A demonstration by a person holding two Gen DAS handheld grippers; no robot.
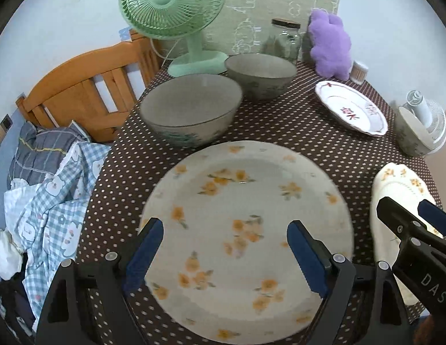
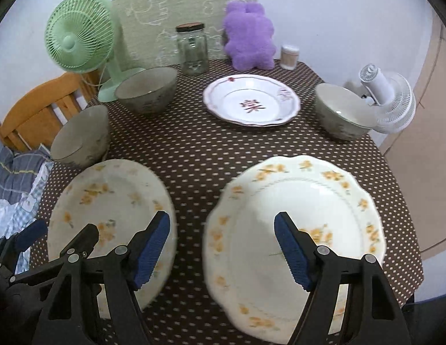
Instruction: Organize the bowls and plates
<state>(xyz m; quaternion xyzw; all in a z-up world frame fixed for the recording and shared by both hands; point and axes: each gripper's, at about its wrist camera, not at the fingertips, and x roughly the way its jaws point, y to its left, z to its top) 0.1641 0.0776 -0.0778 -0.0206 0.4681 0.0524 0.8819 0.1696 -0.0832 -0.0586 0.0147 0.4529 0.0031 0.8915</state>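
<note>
Left wrist view: we see our left gripper with jaws released above a round flowered plate near the table front edge; our right gripper hangs equally released over a scalloped flowered plate beside it.

Left claw and right claw both angle downward, spread wide, gripping nothing.

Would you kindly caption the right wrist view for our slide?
Open right hand-held gripper above a scalloped yellow-flowered plate on the brown polka-dot tablecloth.
</note>
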